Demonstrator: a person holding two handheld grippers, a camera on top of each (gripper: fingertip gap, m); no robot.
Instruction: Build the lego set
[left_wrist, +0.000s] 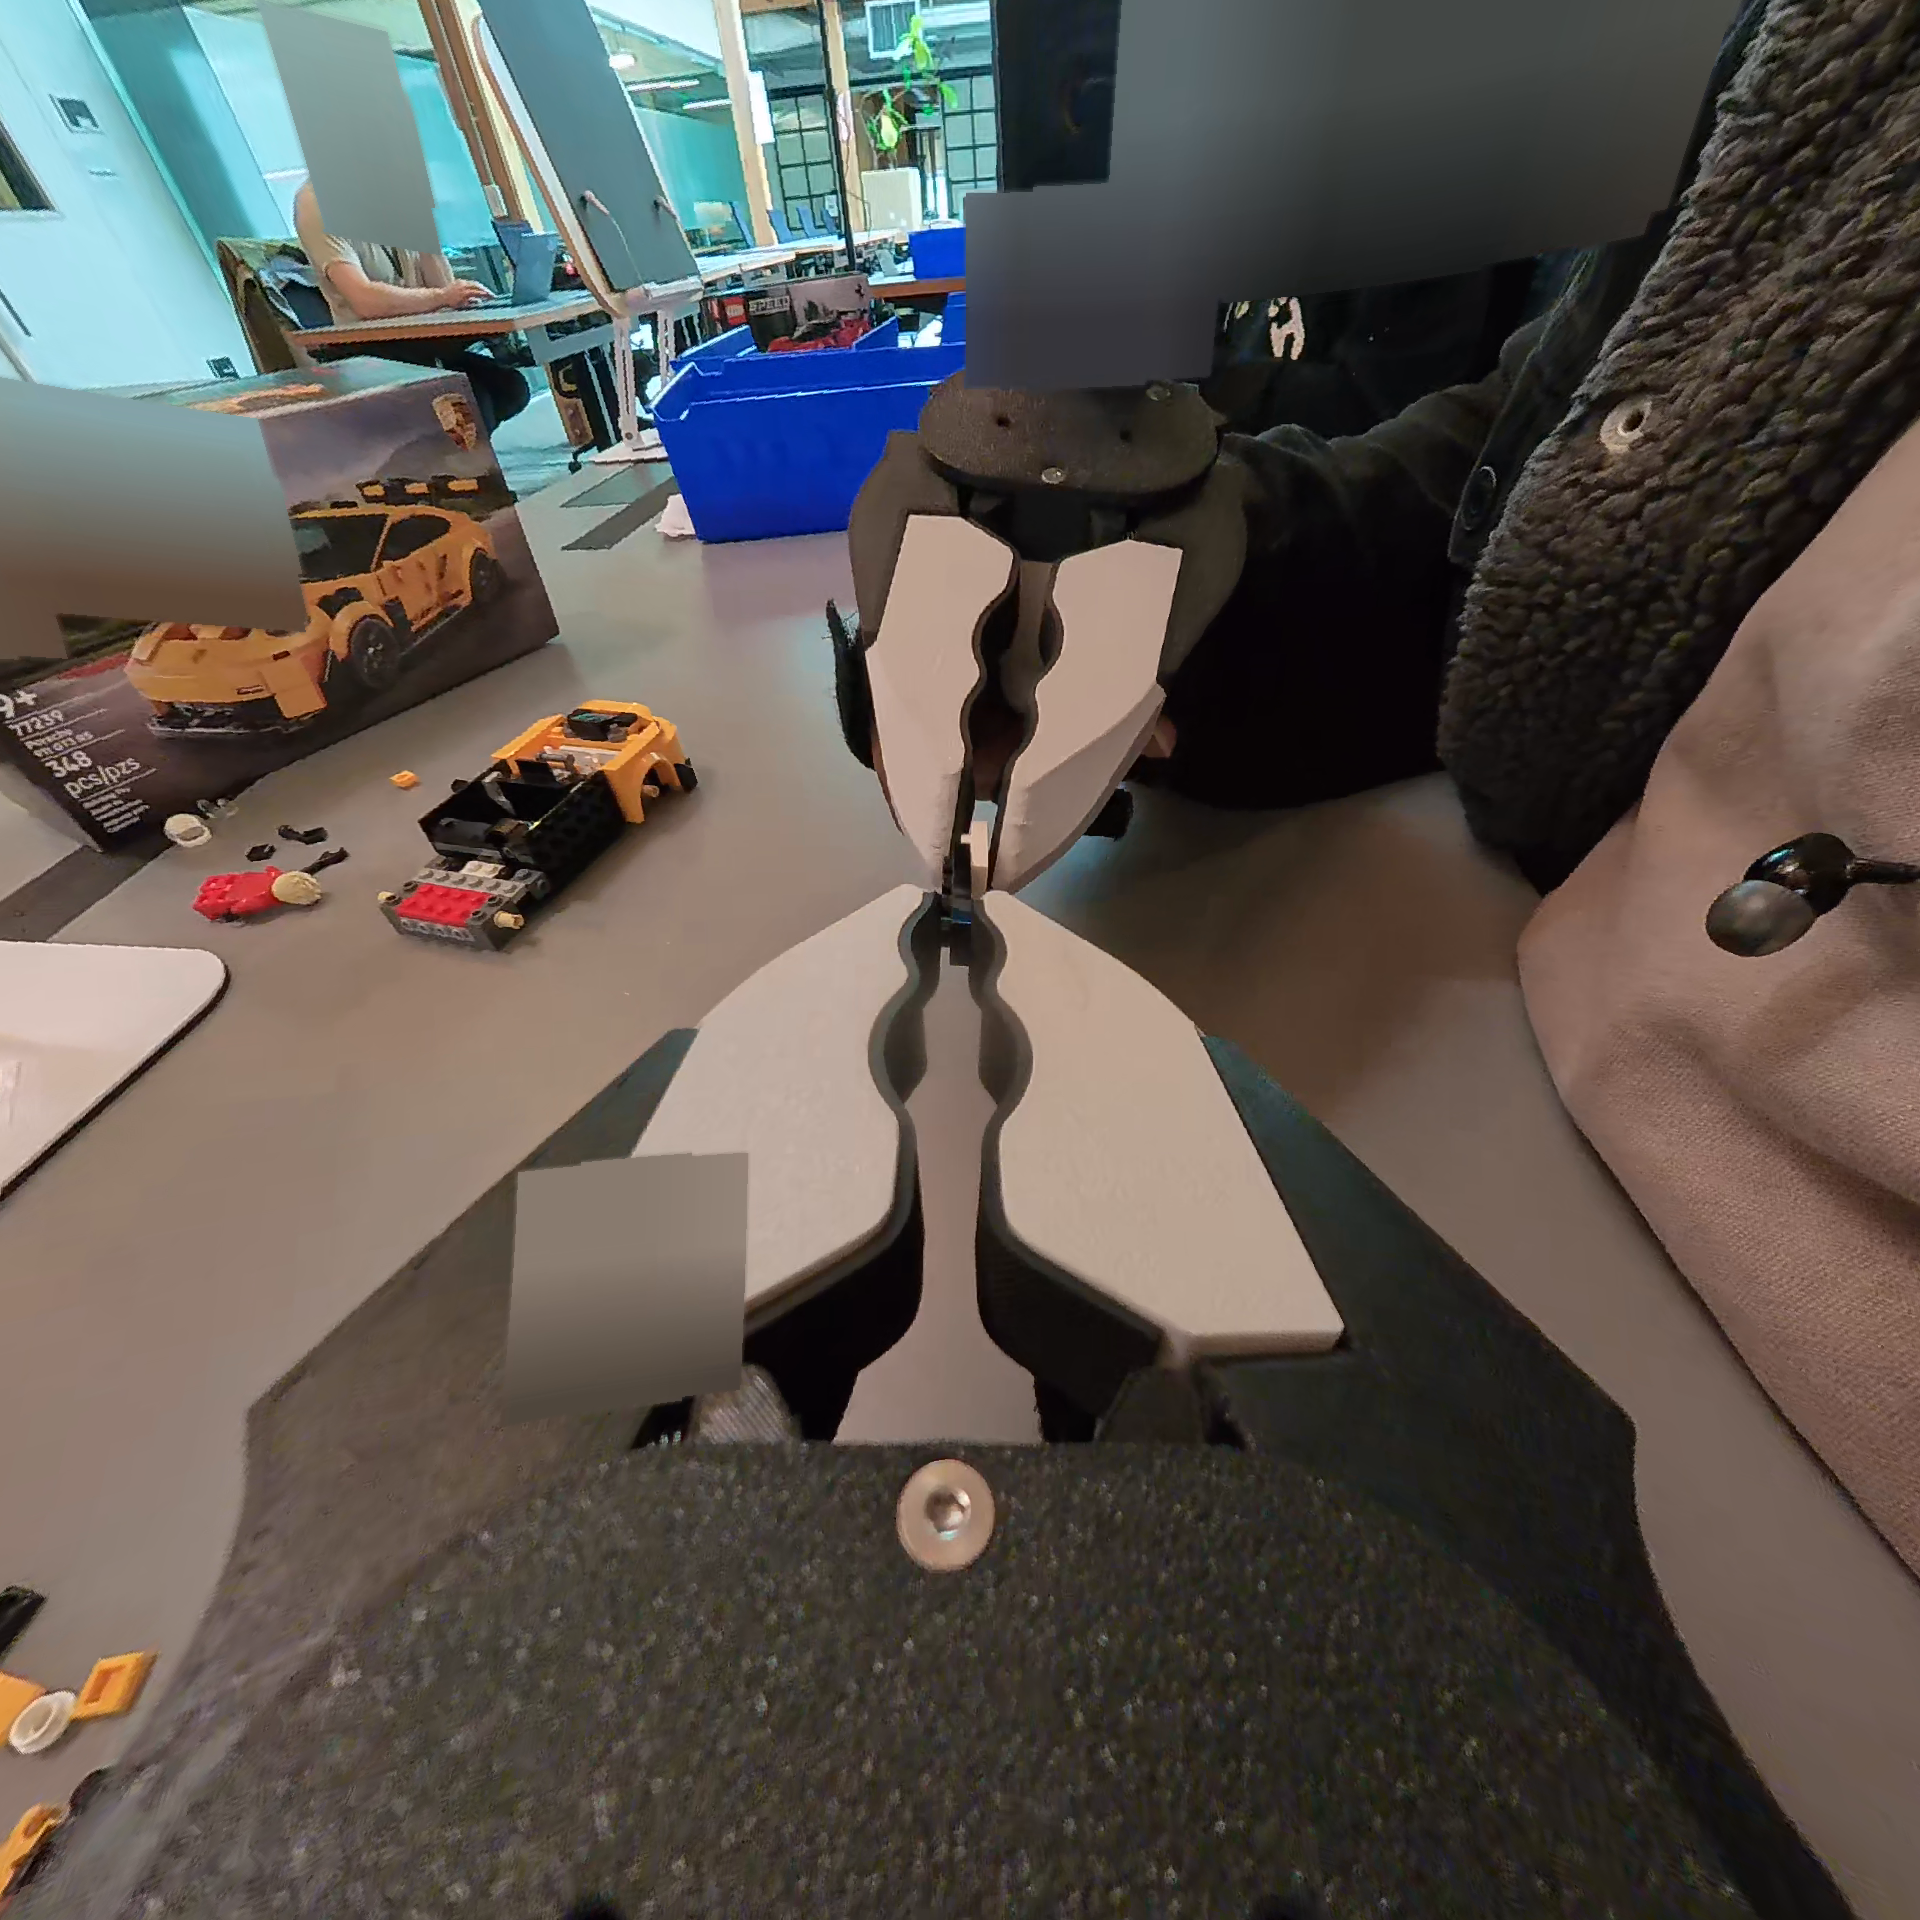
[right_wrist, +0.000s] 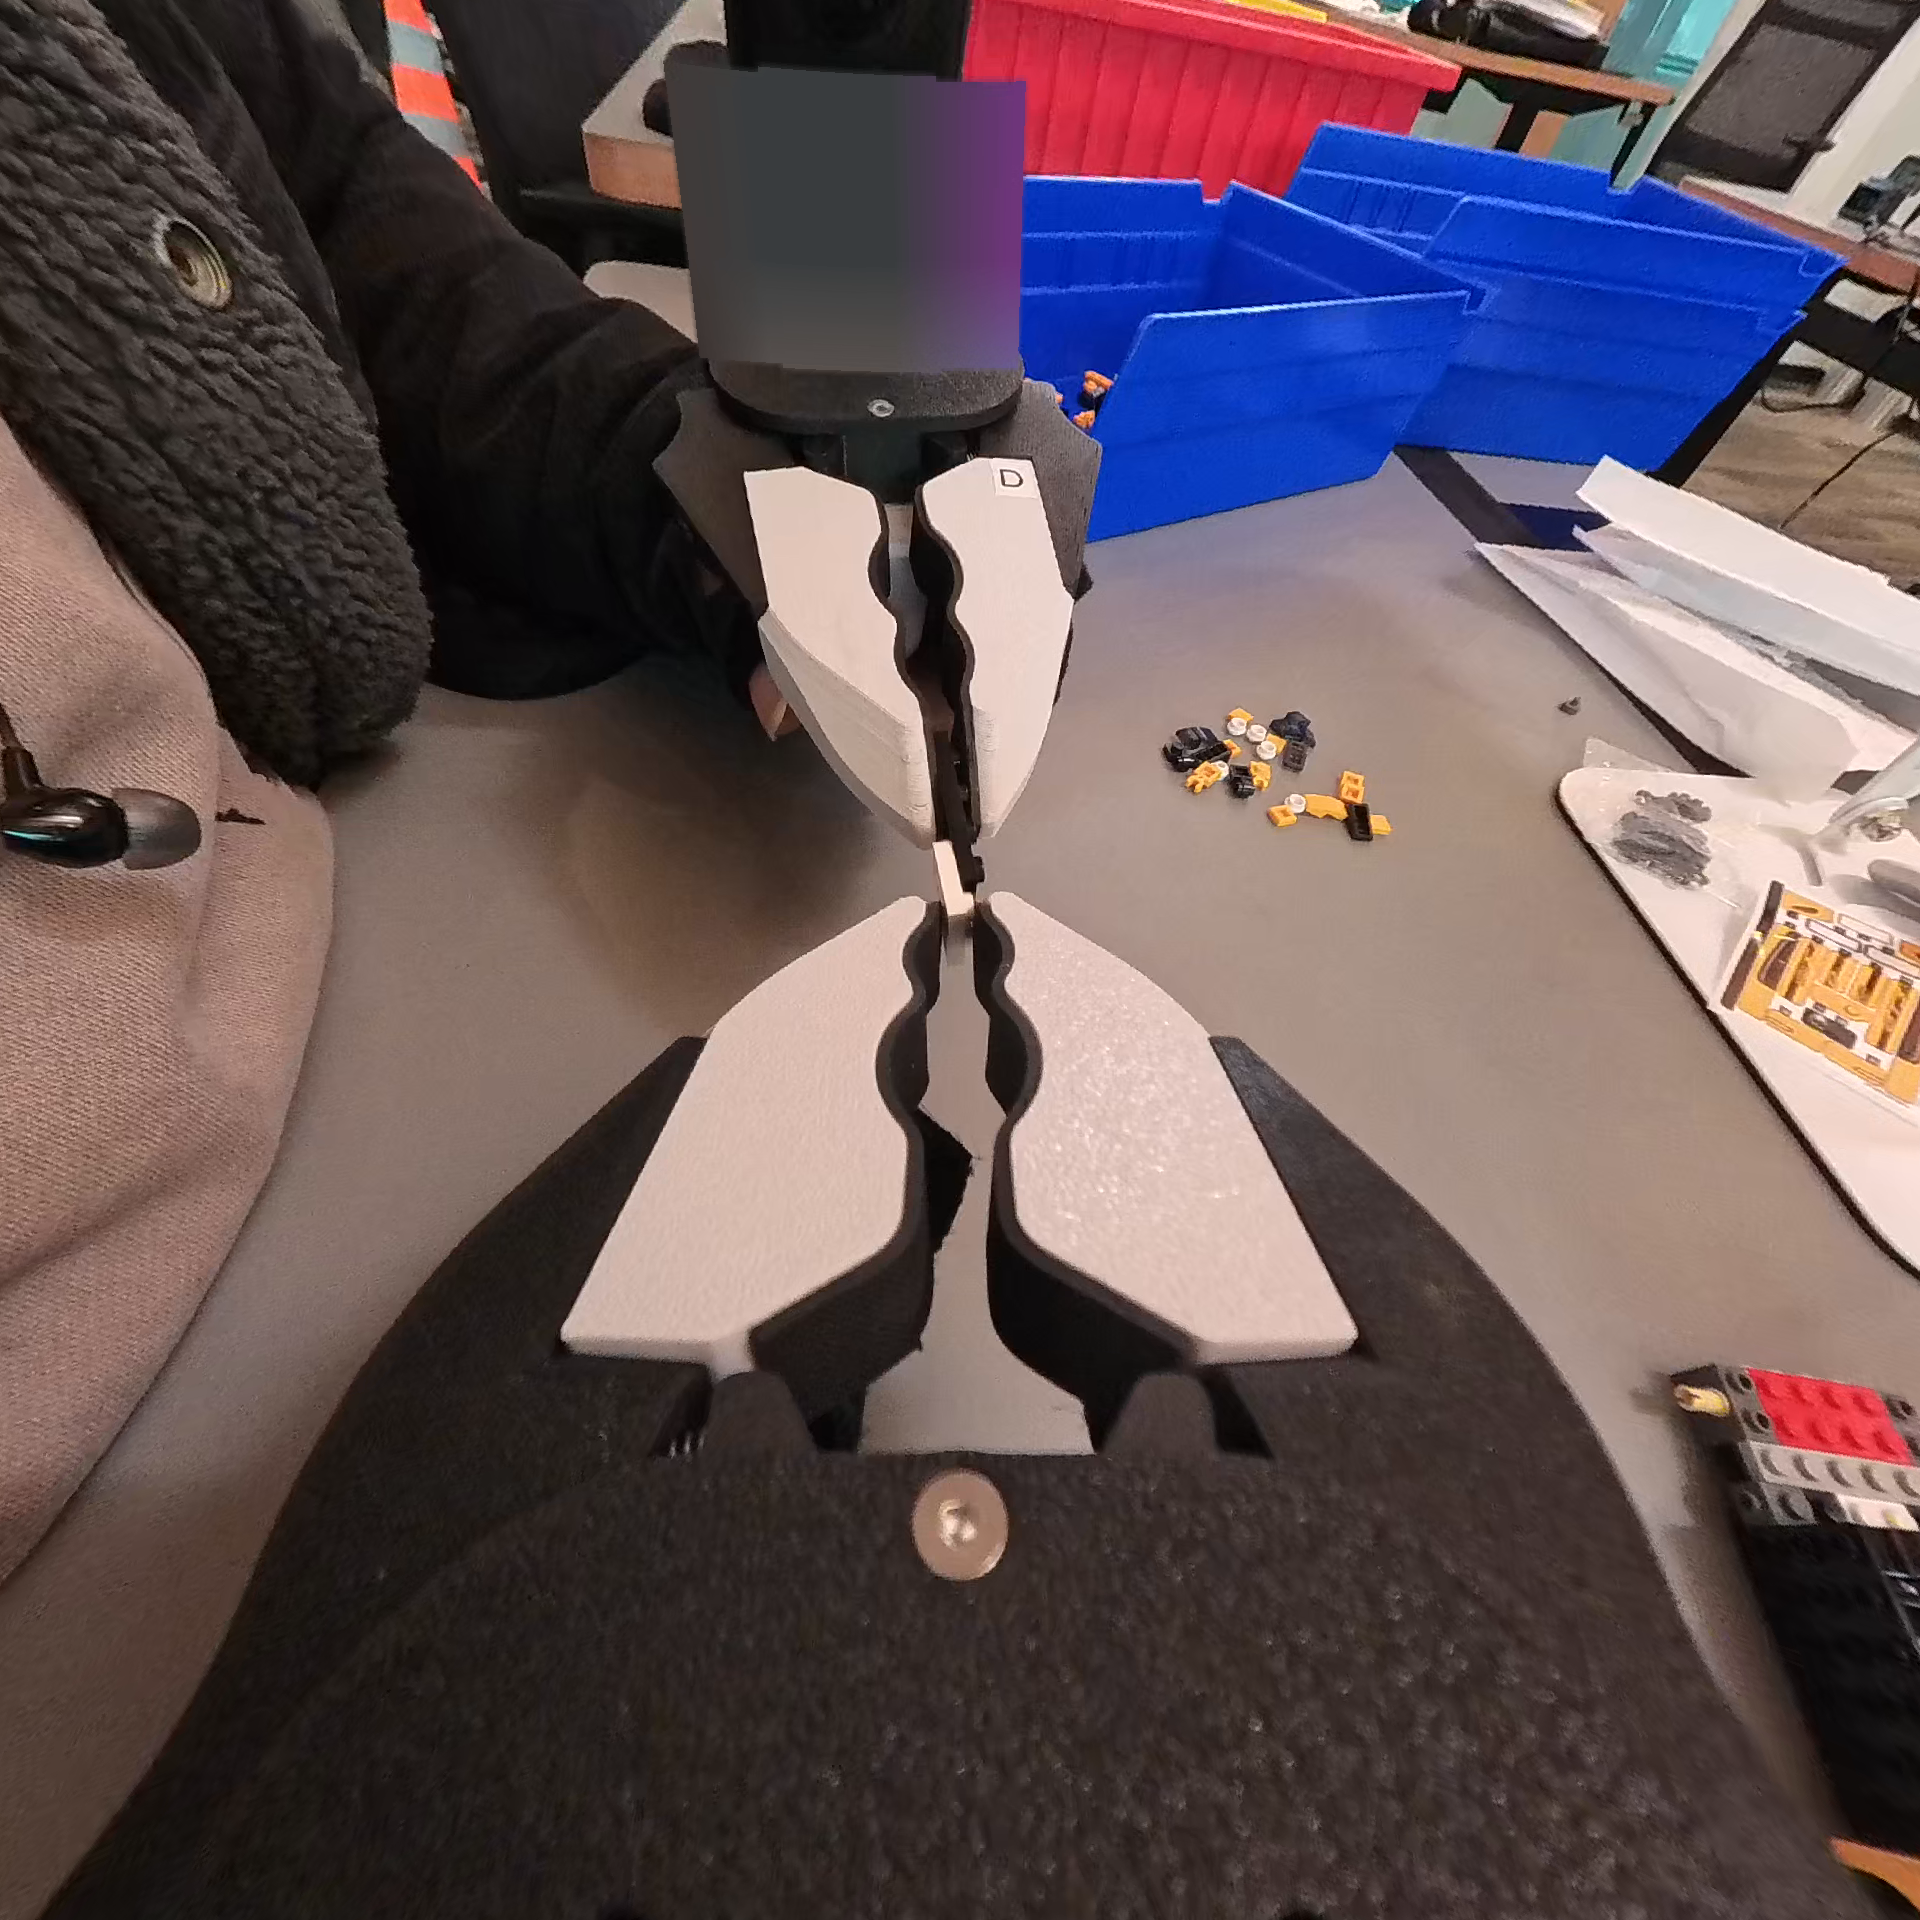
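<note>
Grey tabletop (left_wrist: 644, 644) below: left gripper (left_wrist: 954, 914) pinches black piece (left_wrist: 954, 928), right gripper (right_wrist: 961, 914) clamps white piece (right_wrist: 951, 883) at twelve o'clock, tip-to-tip for joining.

1. The two grippers are meeting tip to tip above the table (left_wrist: 727, 623).
2. The half-built car (left_wrist: 540, 821) is lying left of them.
3. The box (left_wrist: 312, 623) is standing behind the car.
4. The bins (left_wrist: 790, 436) are sitting behind.

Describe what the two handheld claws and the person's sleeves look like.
Both the left claw and right claw have pale grey curved fingers with wavy black inner edges on speckled black bodies, each with a silver screw. The sleeves are black under a dark fleece jacket.
</note>
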